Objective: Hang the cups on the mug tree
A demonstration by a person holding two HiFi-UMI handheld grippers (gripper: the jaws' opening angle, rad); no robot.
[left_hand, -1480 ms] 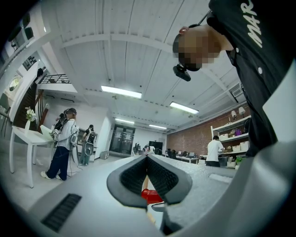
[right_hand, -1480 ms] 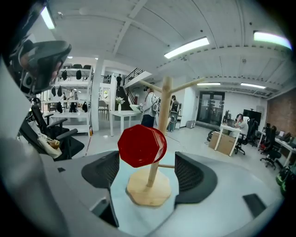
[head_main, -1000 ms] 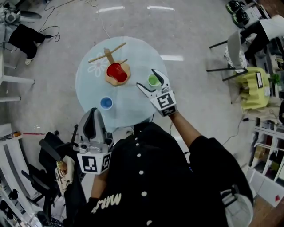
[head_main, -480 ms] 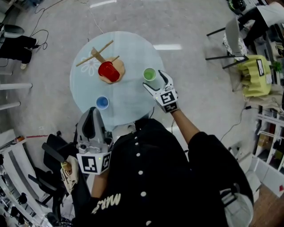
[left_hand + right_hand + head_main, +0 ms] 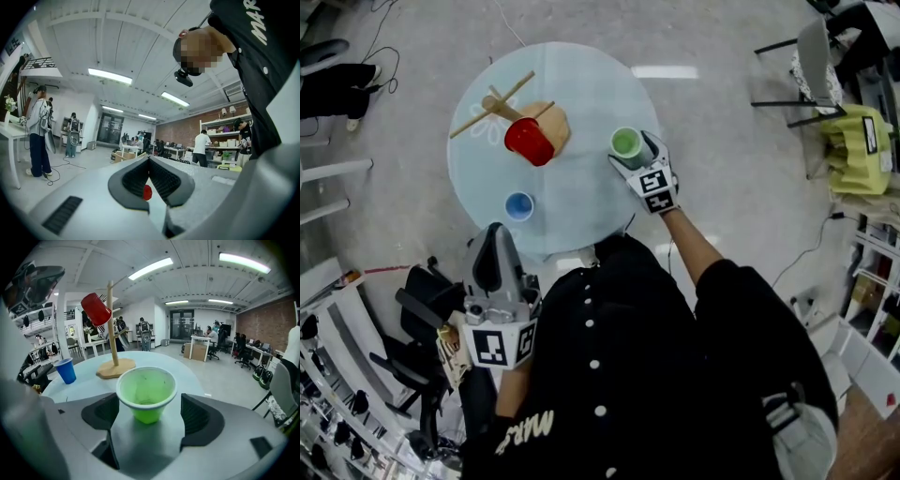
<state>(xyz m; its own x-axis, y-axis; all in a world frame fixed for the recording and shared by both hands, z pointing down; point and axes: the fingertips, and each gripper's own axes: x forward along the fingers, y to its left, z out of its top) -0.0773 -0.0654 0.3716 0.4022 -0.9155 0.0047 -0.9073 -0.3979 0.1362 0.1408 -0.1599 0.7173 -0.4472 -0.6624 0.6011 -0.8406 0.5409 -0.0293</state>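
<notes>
A green cup (image 5: 625,142) stands upright near the right edge of the round pale-blue table (image 5: 581,202). My right gripper (image 5: 634,151) reaches around it. In the right gripper view the green cup (image 5: 146,392) sits between the jaws of the right gripper (image 5: 149,412), which are opening, with a gap at each pad. The wooden mug tree (image 5: 546,125) carries a red cup (image 5: 526,141) on one peg, also seen as the red cup (image 5: 95,309) on the mug tree (image 5: 111,329). A blue cup (image 5: 518,205) stands near the table's front left. My left gripper (image 5: 493,246) is shut and empty, held below the table's edge.
Chairs (image 5: 814,66) and a yellow-green seat (image 5: 855,150) stand on the floor at the right. A black office chair (image 5: 422,309) is at my left side. Cables and a dark bag (image 5: 337,84) lie at the far left. People stand in the room behind.
My right gripper has moved forward so that the green cup now sits deeper between its jaws, which stand wider. The left gripper has stayed put.
</notes>
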